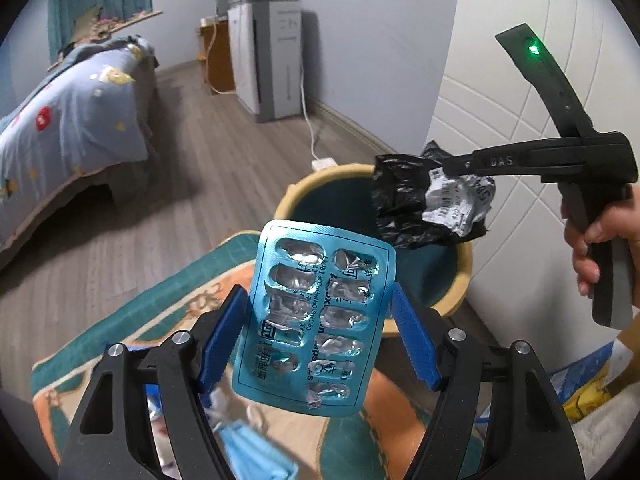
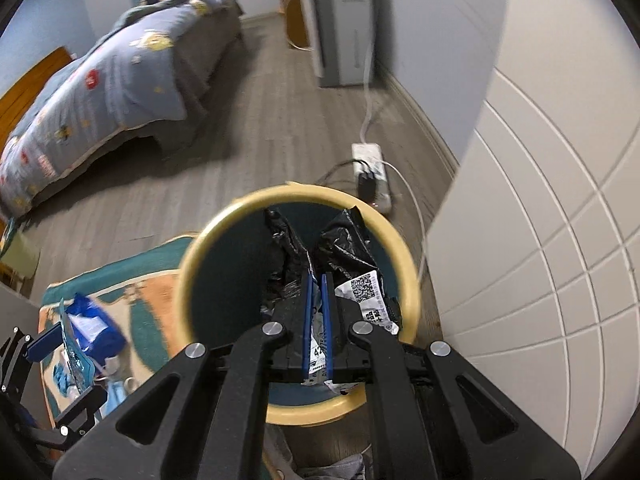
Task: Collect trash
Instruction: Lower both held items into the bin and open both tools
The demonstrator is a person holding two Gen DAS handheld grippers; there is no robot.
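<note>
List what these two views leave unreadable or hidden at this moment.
- Bin bottom: right wrist view, hidden by the black bag and right tongs.
- Blister pack print: left wrist view, creased foil, only partly legible.
- Bag label: crumpled, too small to read.
- Rug litter: both views, blocked by tongs, blurred.

1. We see grey wood-plank floor [image 1: 224, 148], pale walls [image 1: 380, 40].
2. Bed [image 1: 68, 120], blue patterned cover, at left.
3. White cabinet [image 1: 266, 64] against far wall.
4. Patterned rug [image 1: 168, 304] in foreground.
</note>
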